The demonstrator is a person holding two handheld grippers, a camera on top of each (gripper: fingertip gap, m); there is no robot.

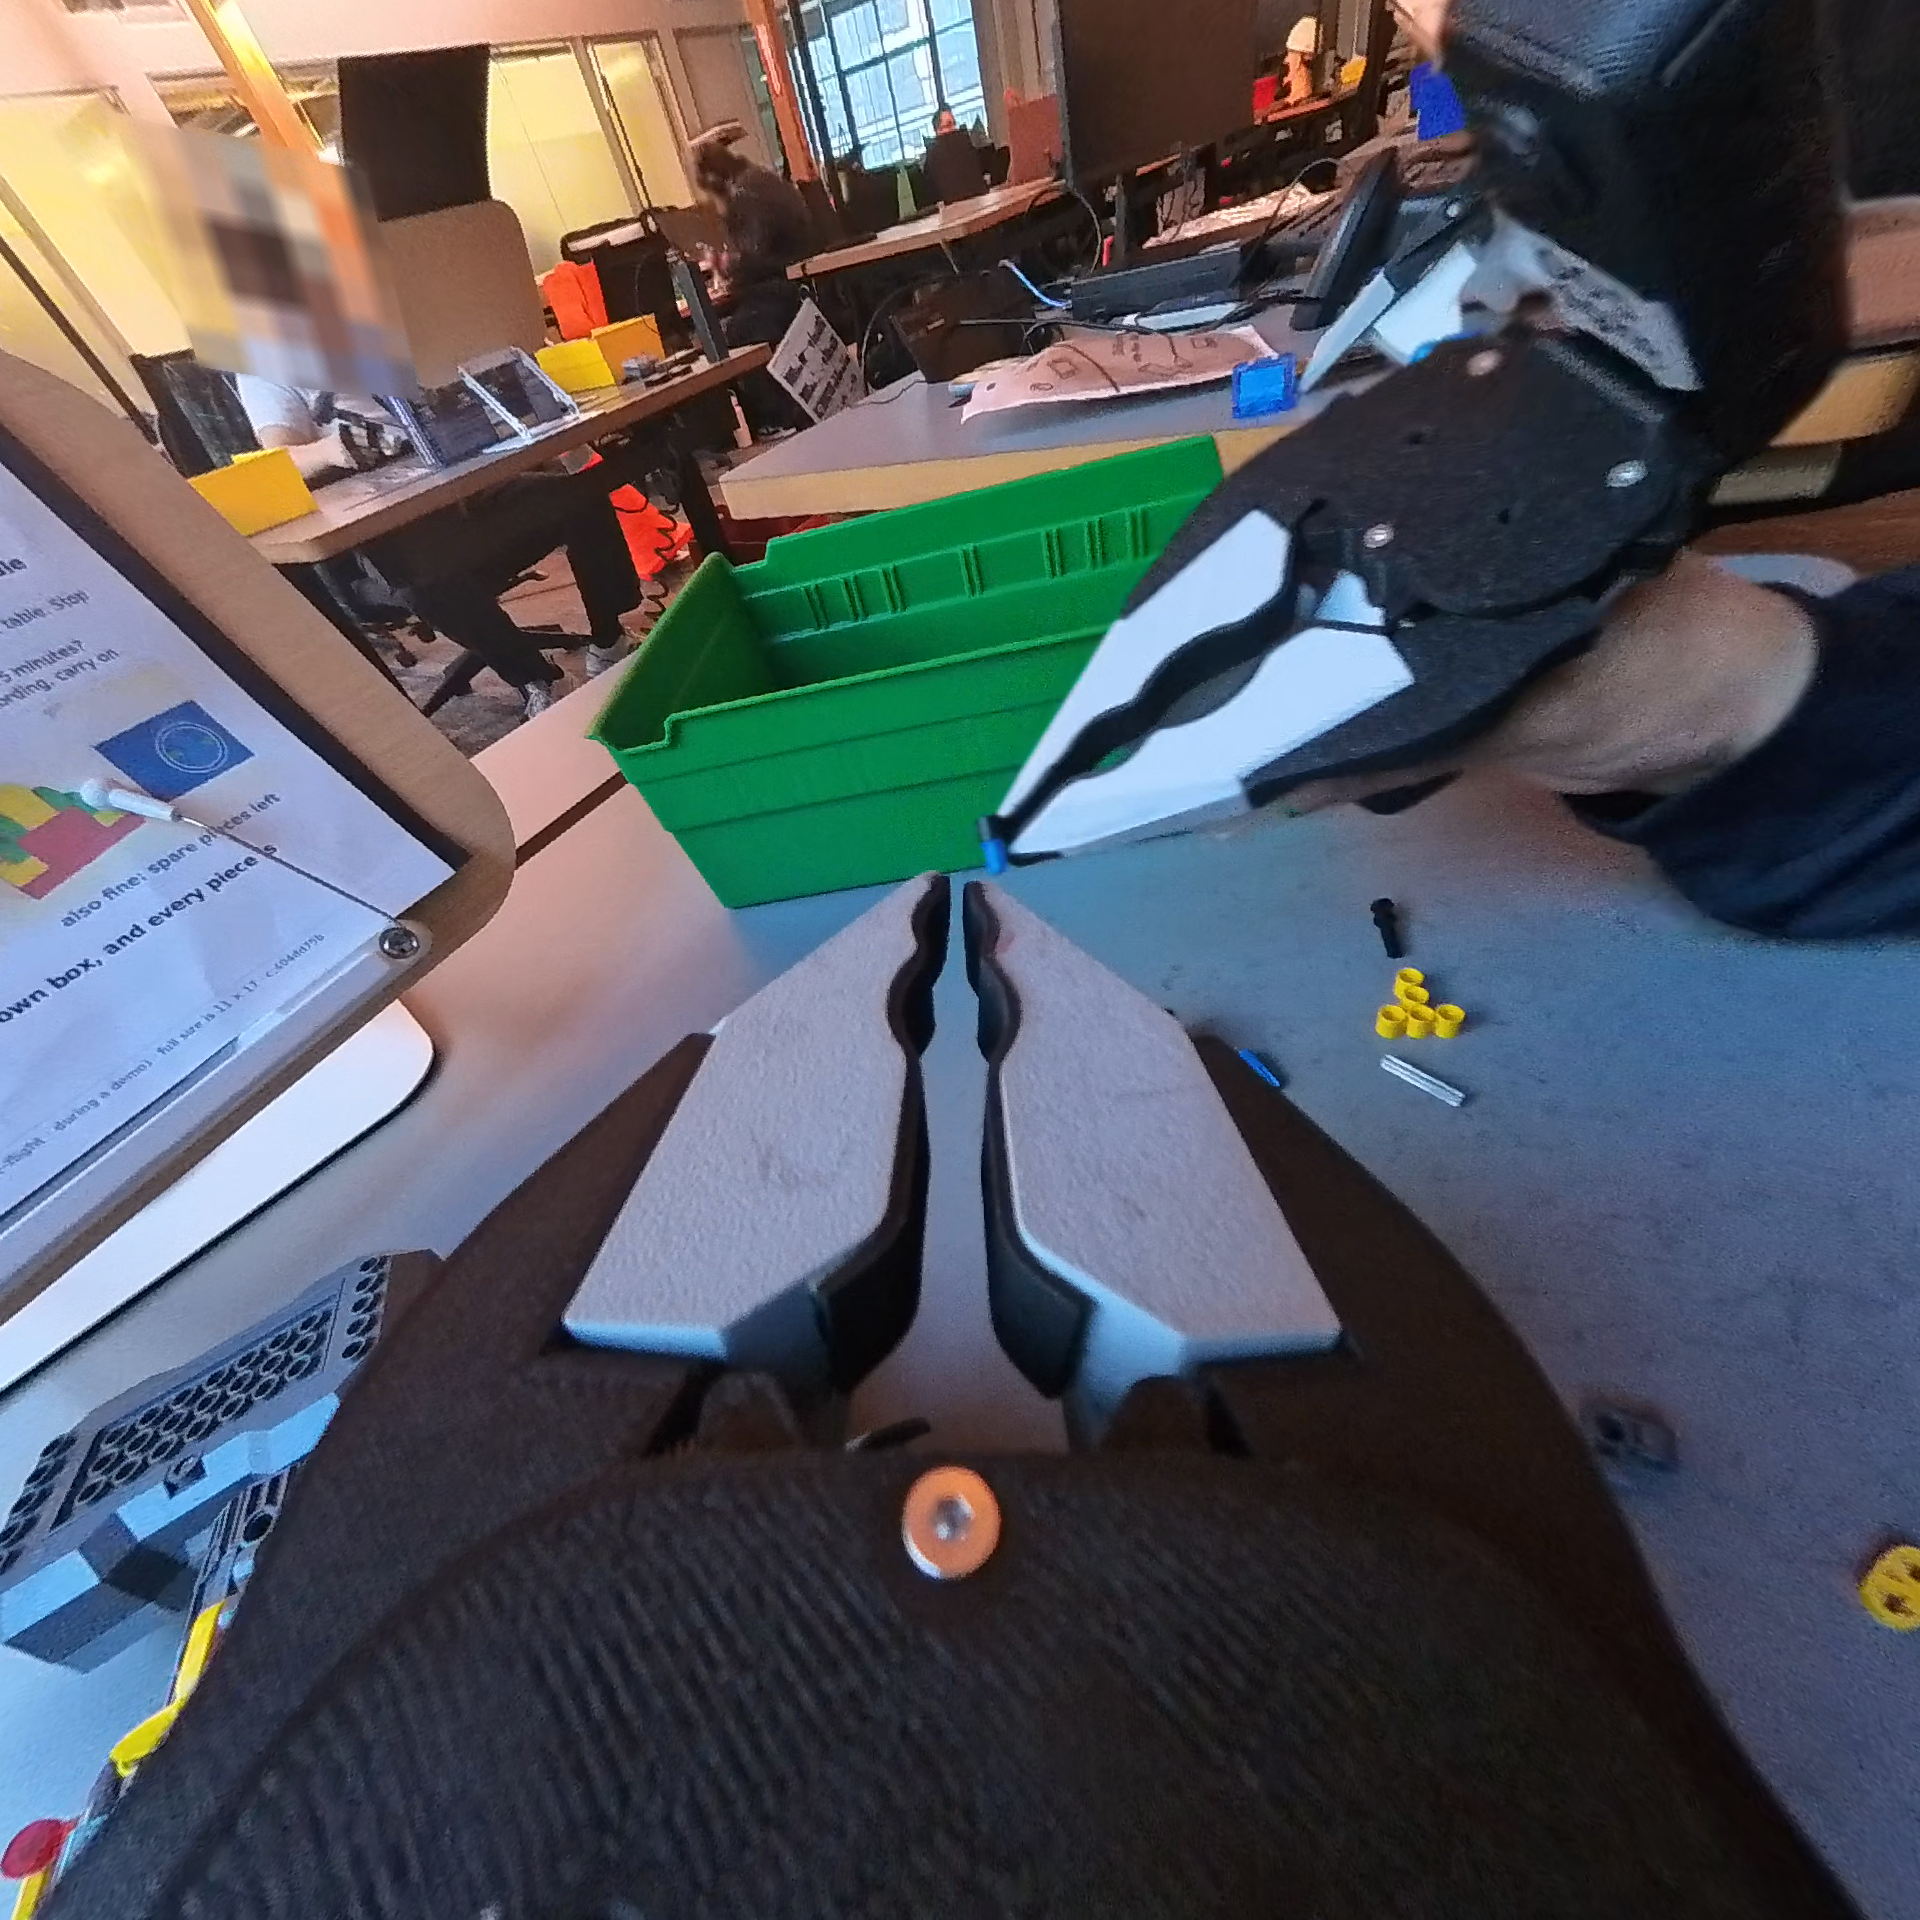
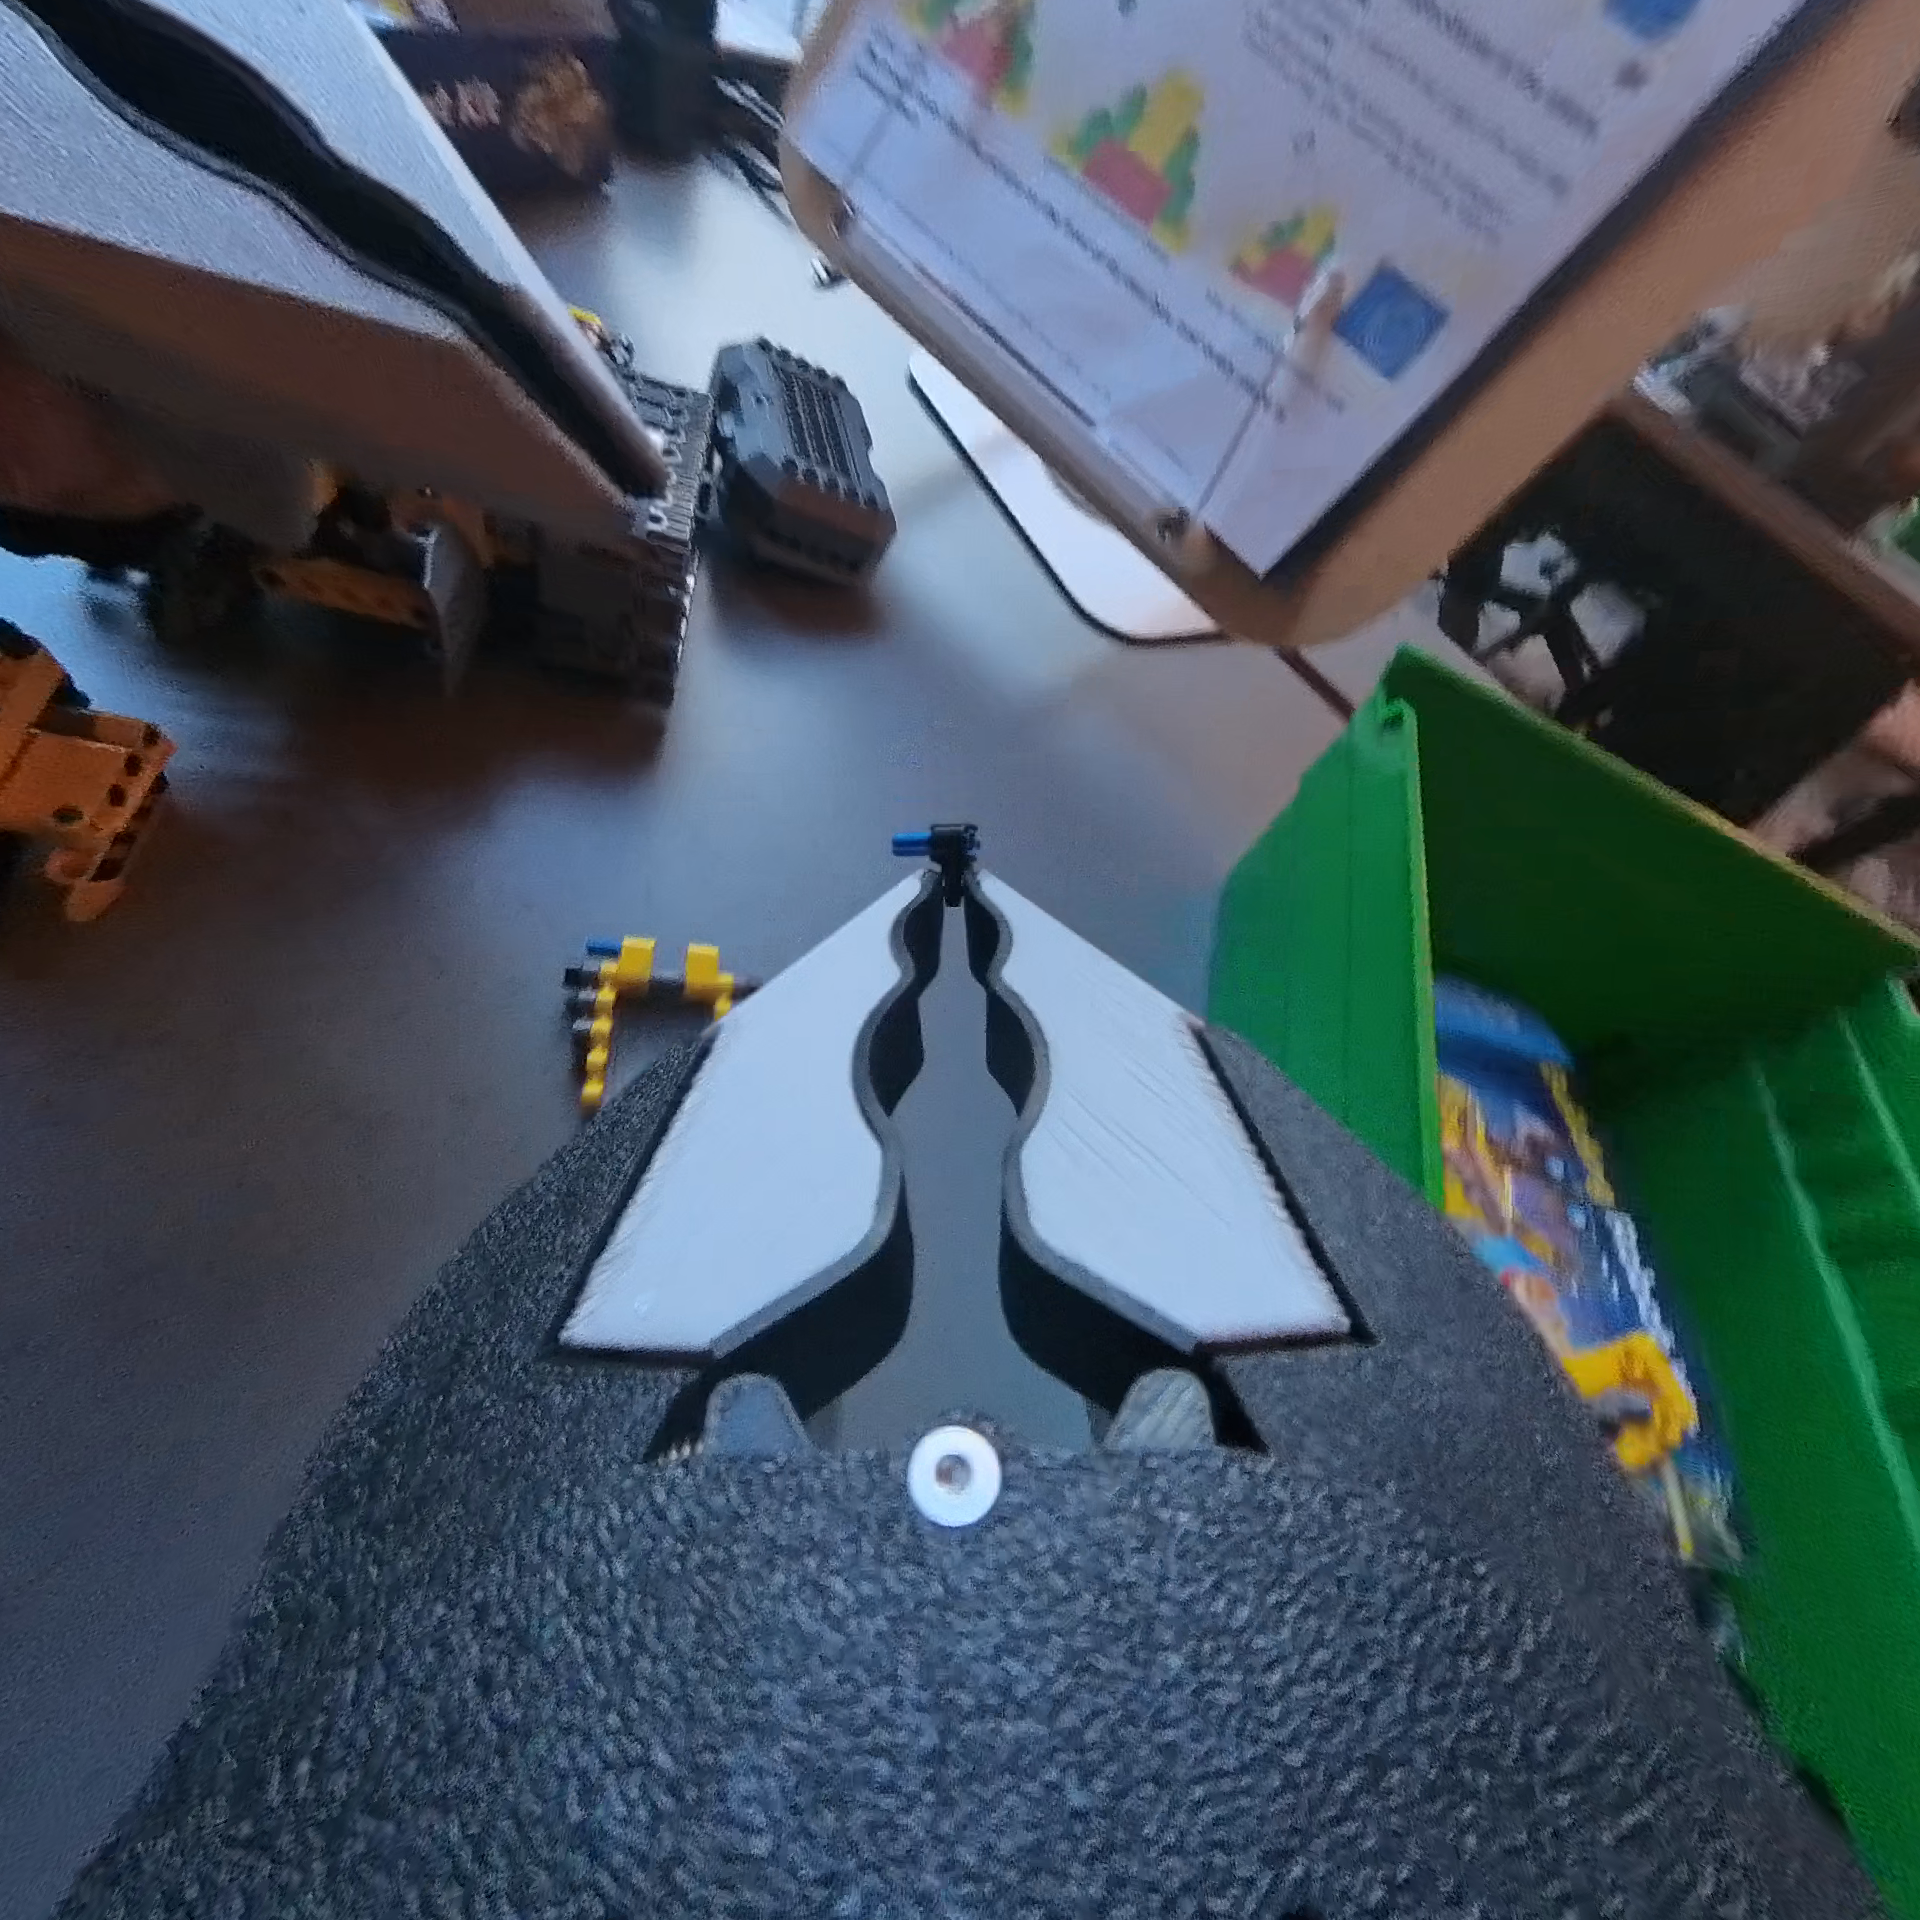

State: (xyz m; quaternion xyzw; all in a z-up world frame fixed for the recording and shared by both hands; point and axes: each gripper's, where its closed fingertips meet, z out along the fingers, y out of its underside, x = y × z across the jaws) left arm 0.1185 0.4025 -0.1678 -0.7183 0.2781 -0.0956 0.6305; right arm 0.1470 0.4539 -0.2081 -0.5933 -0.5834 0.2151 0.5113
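The right gripper (image 2: 948,883) had its jaws pinched on a tiny black-and-blue connector pin (image 2: 935,844), which stuck out just past the tips and hung clear of the grey table (image 2: 416,831). With so little of the pin caught, I judged the grip wanted steady pressure and no twisting, or the piece would pop free.

Just left of those jaws lay a yellow-and-black beam assembly (image 2: 623,997); close on their right stood the green bin (image 2: 1330,935), with a printed booklet (image 2: 1538,1195) inside.

The left gripper (image 1: 956,894) had its jaws nearly together, a thin gap showing, nothing between them. The right gripper's tips were just ahead and right of them.

Farther right of the left jaws lay a black pin (image 1: 1387,925), a yellow connector cluster (image 1: 1418,1016) and a pale axle (image 1: 1423,1081).
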